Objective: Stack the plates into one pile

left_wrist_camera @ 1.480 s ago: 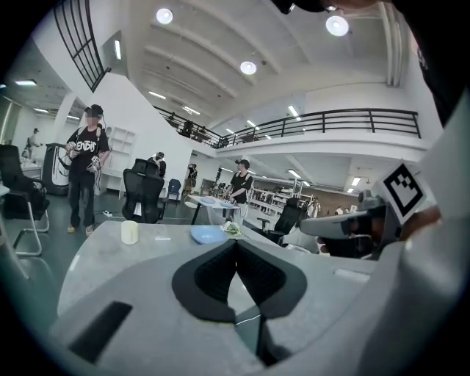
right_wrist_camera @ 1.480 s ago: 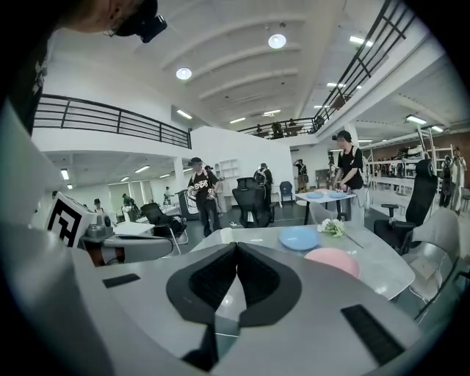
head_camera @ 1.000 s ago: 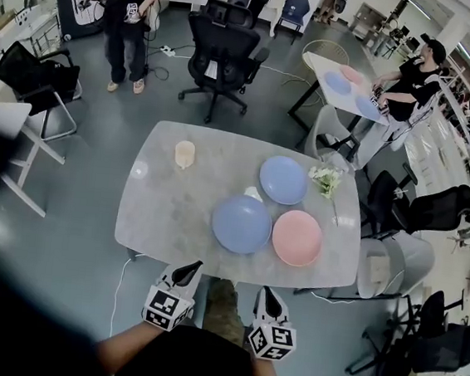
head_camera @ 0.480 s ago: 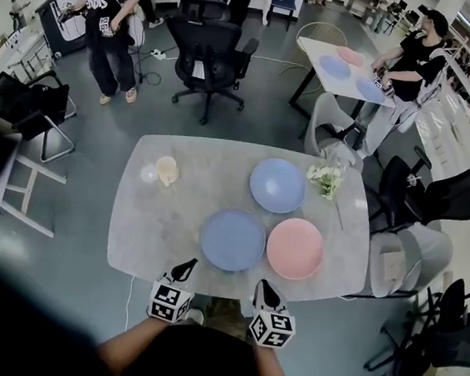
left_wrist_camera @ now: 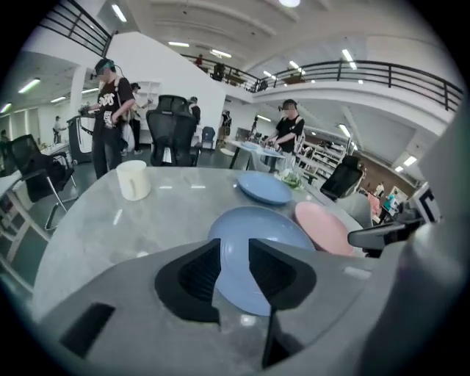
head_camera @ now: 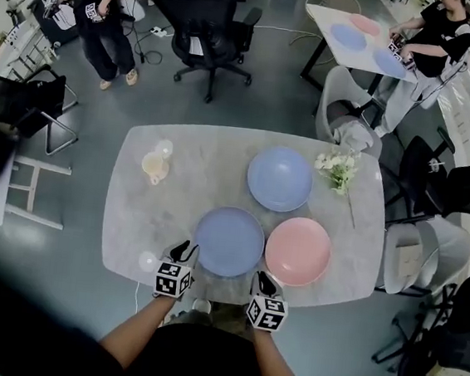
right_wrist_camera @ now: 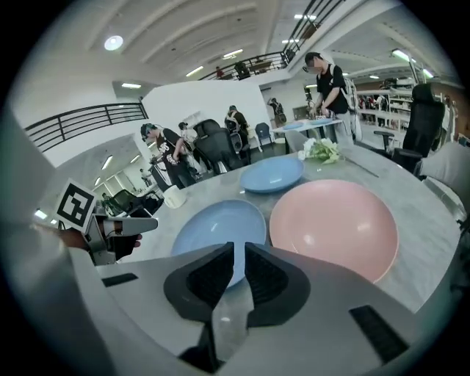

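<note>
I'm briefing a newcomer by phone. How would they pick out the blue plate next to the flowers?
Start at the central grey table, which has three plates on its right half. The far blue plate alone lies beside the white flowers; the other blue plate sits at the near edge by the pink plate.

A cream mug (head_camera: 155, 166) stood left of centre on the grey marble table (head_camera: 132, 214), and a spray of white flowers (head_camera: 338, 169) lay toward its right edge. A black office chair (head_camera: 208, 30) stood at the top of the frame, a person in black (head_camera: 90, 13) at upper left.
</note>
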A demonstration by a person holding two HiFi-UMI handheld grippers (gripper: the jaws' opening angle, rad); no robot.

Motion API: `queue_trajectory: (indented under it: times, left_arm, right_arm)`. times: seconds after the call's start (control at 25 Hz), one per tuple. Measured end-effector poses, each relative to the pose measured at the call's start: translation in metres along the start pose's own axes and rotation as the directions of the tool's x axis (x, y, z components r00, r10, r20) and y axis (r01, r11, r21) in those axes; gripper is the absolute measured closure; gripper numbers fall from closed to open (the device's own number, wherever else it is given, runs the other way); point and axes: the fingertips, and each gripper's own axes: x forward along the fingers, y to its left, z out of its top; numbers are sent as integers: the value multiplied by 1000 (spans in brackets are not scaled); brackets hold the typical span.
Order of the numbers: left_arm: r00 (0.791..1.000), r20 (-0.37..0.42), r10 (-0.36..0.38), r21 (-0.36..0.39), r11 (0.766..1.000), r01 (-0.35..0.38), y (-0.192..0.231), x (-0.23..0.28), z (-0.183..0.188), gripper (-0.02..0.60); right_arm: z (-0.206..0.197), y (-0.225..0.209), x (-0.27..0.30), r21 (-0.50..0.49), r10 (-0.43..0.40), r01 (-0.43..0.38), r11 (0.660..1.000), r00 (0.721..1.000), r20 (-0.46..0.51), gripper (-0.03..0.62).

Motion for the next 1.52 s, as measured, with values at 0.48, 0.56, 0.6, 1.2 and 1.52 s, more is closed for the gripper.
queue_trajectory:
  times: [0.48, 0.56, 0.6, 1.2, 1.52]
  left_arm:
    - [976, -218, 22, -114, 992, -48, 39, 72, -42, 414]
    - [971, -237, 17, -108, 993, -44, 37, 77, -45, 414]
    - [969, -245, 18, -108, 993, -46, 36, 79, -47, 416]
    - [972, -234, 12, -220, 973, -65, 38, 71, -57, 534]
    - [988, -151, 22, -190, 980, -51, 29, 48, -40, 532]
  right_arm:
    - [-31, -22, 72, 170, 36, -2, 985, 979, -199, 503]
    - [-33, -24, 75, 182, 19, 19, 983, 979, -205, 503]
    - [-34, -25, 77, 187, 10, 30, 982, 979, -206, 503]
    - [-32, -34, 82, 247, -44, 98, 964, 976, -215, 548]
    - [-16, -30, 63, 297, -94, 132, 946, 986, -138, 563]
